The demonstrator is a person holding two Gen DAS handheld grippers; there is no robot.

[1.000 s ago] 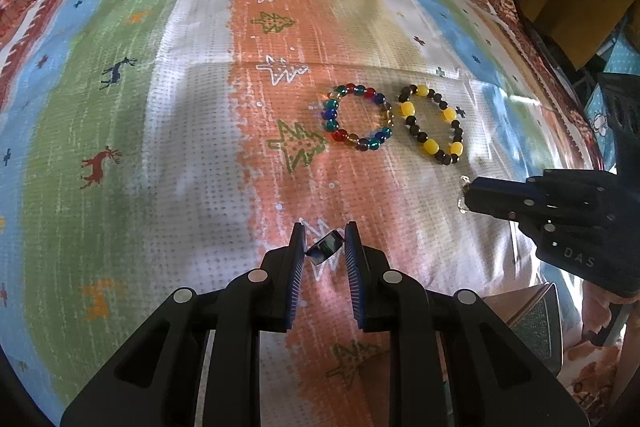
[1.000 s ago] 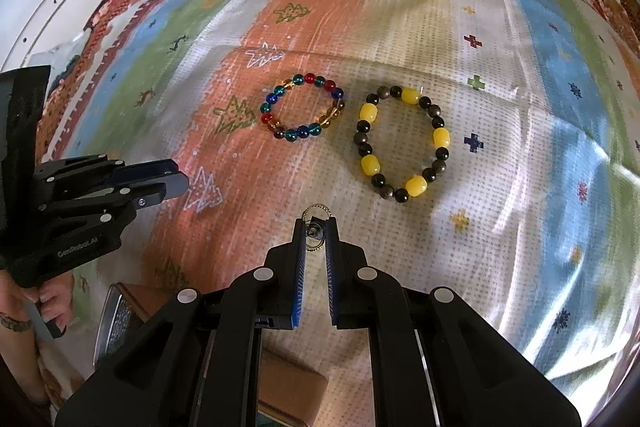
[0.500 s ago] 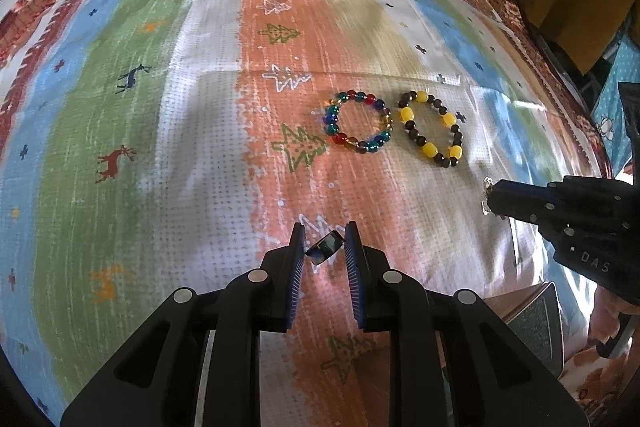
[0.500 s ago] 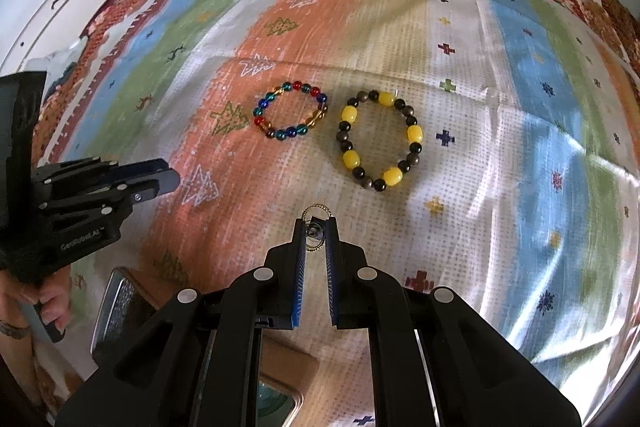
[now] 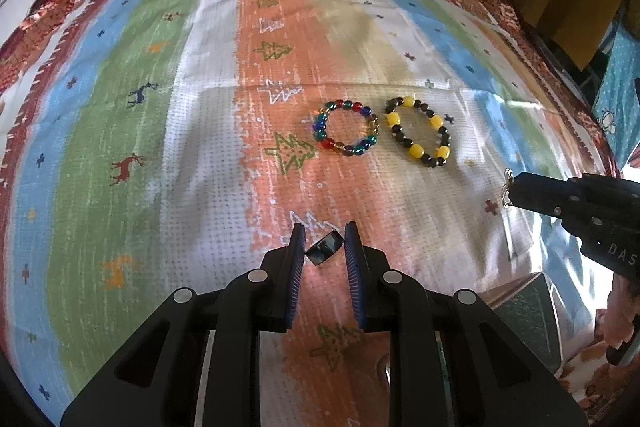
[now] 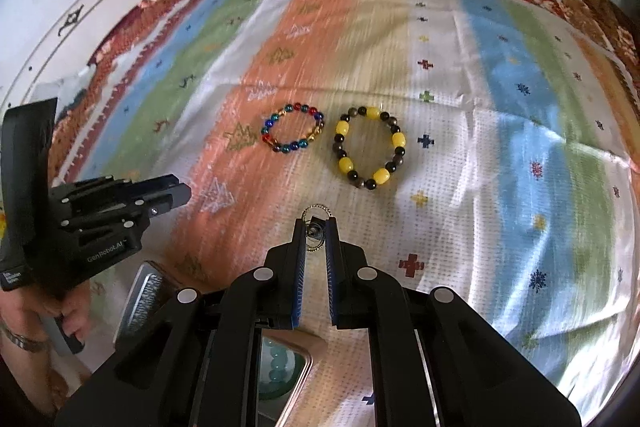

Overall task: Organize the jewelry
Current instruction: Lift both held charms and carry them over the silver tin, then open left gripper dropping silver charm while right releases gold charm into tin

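My left gripper (image 5: 324, 247) is shut on a small dark ring (image 5: 325, 248), held above the striped cloth. My right gripper (image 6: 316, 229) is shut on a thin gold hoop earring (image 6: 317, 214); it also shows at the right of the left wrist view (image 5: 509, 187). A multicoloured bead bracelet (image 5: 346, 133) and a yellow-and-black bead bracelet (image 5: 418, 133) lie side by side on the cloth ahead of both grippers. They also show in the right wrist view: the multicoloured bracelet (image 6: 293, 128) and the yellow-and-black bracelet (image 6: 370, 147).
A striped patterned cloth (image 5: 160, 107) covers the bed. An open jewelry box (image 6: 280, 363) with teal beads inside sits below my right gripper; its lid edge (image 5: 528, 311) shows in the left wrist view. The left gripper's body (image 6: 104, 211) is at the left.
Both grippers have pulled back and up from the bracelets, each still holding its item. The bracelets have not moved.
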